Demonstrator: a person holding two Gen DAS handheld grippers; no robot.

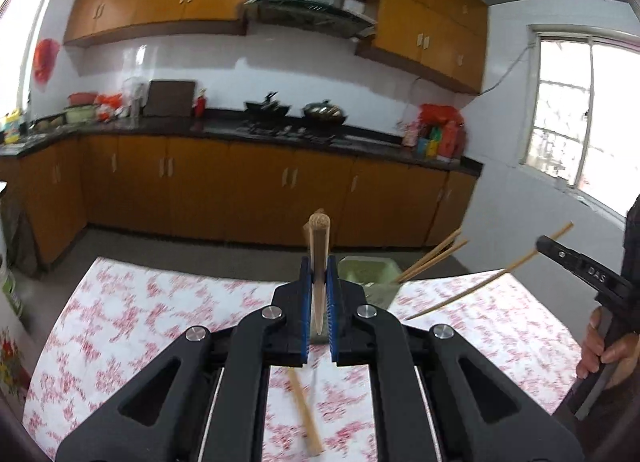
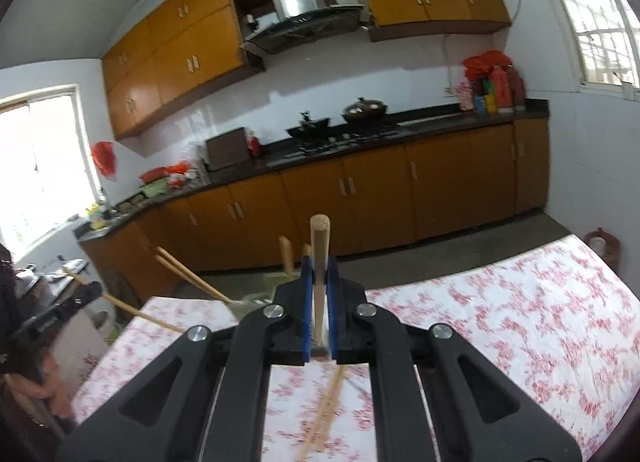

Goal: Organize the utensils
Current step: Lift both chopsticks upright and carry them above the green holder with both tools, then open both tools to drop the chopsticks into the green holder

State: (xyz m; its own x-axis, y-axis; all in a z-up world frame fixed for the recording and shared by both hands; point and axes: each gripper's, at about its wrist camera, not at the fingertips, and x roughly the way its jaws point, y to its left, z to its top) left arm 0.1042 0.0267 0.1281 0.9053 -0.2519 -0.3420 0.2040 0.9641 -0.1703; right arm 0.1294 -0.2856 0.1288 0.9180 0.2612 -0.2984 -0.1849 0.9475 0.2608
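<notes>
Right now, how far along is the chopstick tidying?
Partway. Done: two chopsticks already lean in the green holder. In hand: the left gripper and the right gripper each have their jaws shut on a chopstick. Left: loose chopsticks on the flowered tablecloth, one below the left gripper and a pair below the right.

The table [image 1: 160,302] wears a white cloth printed with pink-red floral blotches. At its far edge stands a pale green plastic holder [image 1: 366,268] with tan wooden chopsticks [image 1: 434,256] in it. The left tongs [image 1: 319,290] and right tongs [image 2: 319,290] are black with blue pads, each closed on a light-brown wooden chopstick [image 1: 319,258]. More tan chopsticks lie on the patterned cloth [image 2: 326,414].
</notes>
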